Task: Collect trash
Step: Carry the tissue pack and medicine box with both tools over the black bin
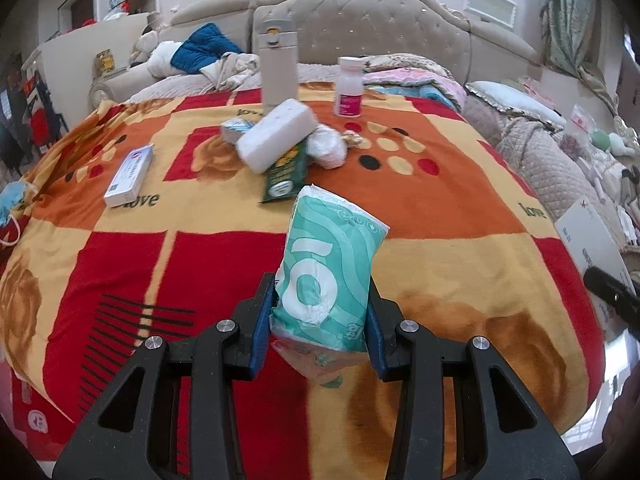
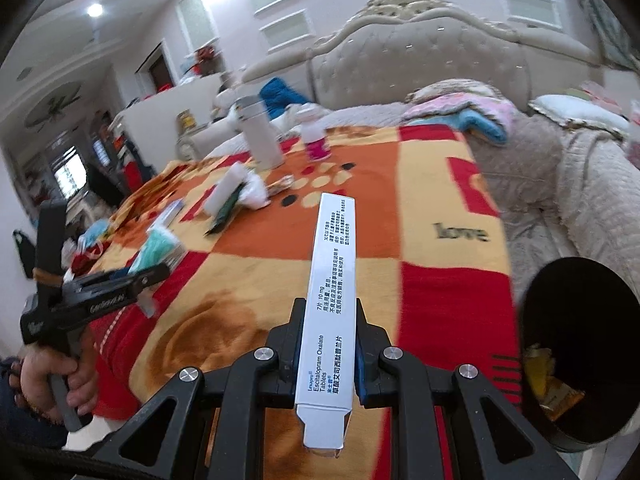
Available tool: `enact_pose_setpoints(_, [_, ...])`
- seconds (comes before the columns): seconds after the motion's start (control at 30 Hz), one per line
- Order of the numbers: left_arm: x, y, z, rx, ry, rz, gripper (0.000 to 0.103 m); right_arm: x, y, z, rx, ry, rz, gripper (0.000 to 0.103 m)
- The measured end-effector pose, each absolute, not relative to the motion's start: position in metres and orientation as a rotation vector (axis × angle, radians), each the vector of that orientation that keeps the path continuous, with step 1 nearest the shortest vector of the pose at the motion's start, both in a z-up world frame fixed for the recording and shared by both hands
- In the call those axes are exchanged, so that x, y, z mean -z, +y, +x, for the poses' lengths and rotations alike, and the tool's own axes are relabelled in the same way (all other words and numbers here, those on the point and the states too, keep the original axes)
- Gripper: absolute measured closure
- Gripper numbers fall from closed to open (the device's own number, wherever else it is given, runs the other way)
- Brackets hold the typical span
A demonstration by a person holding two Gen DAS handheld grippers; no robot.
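My left gripper (image 1: 320,304) is shut on a teal and white tissue pack (image 1: 328,264), held above the patterned blanket (image 1: 440,208). My right gripper (image 2: 328,320) is shut on a long white medicine box (image 2: 330,308), held above the blanket (image 2: 440,184). A black bin (image 2: 576,352) with wrappers inside stands to the right of the right gripper. On the blanket lie a white box (image 1: 130,176), a white block (image 1: 276,134), a green wrapper (image 1: 286,172) and crumpled white paper (image 1: 328,146). The left gripper (image 2: 132,276) with the tissue pack (image 2: 160,250) shows at the left of the right wrist view.
A beige flask (image 1: 278,64) and a pink-labelled bottle (image 1: 350,88) stand at the blanket's far edge. A blue face mask (image 1: 12,200) lies at the left edge. Pillows, clothes and a padded headboard (image 1: 360,20) lie behind. A white paper (image 1: 588,236) lies to the right.
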State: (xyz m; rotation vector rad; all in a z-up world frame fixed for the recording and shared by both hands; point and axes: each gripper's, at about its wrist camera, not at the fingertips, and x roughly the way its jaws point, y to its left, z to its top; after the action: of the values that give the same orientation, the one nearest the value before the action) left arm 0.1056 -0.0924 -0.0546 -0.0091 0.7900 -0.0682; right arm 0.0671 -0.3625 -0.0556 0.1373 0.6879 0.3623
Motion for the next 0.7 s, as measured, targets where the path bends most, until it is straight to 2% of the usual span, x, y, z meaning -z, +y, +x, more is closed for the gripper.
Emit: enact_pose_setpoints(0.7, [0.043,-0.337,0.129,0.657,0.764,0.202,0.066,0.065,-0.525,0.042,0.168,0.667,0.38,0.085])
